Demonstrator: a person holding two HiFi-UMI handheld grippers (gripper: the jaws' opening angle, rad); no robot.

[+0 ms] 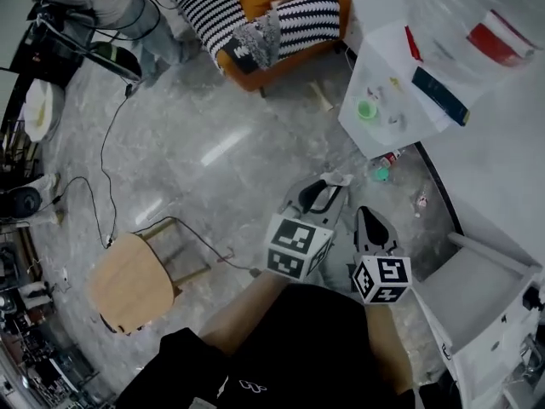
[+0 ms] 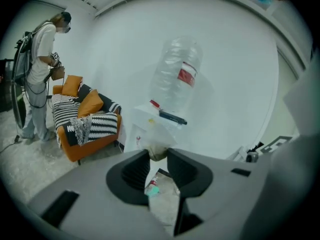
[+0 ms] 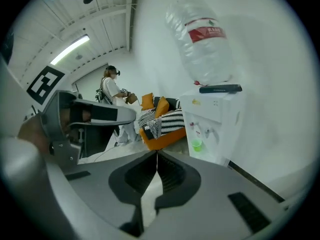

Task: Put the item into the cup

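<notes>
**Fig. 1. Carrying the item toward the cup at the water dispenser.**
The left gripper [image 2: 158, 154] has its 2 jaws clamped on a crumpled wad [image 2: 158, 150], brownish with clear film around it, held at the jaw tips. The right gripper [image 3: 157, 156] has its jaws pressed together with nothing between them. The green cup [image 1: 367, 109] stands upright on the drip tray of the water dispenser [image 1: 387, 79], well apart from both grippers. A small red-capped bottle [image 1: 390, 157] and a teal object [image 1: 381, 174] lie on the floor at the dispenser's foot. To do this step well, the wad should probably be brought directly above the cup's mouth and lowered inside the rim before release. The cup looks light, so a sideways touch could tip it. The empty right gripper could steady it.
</notes>
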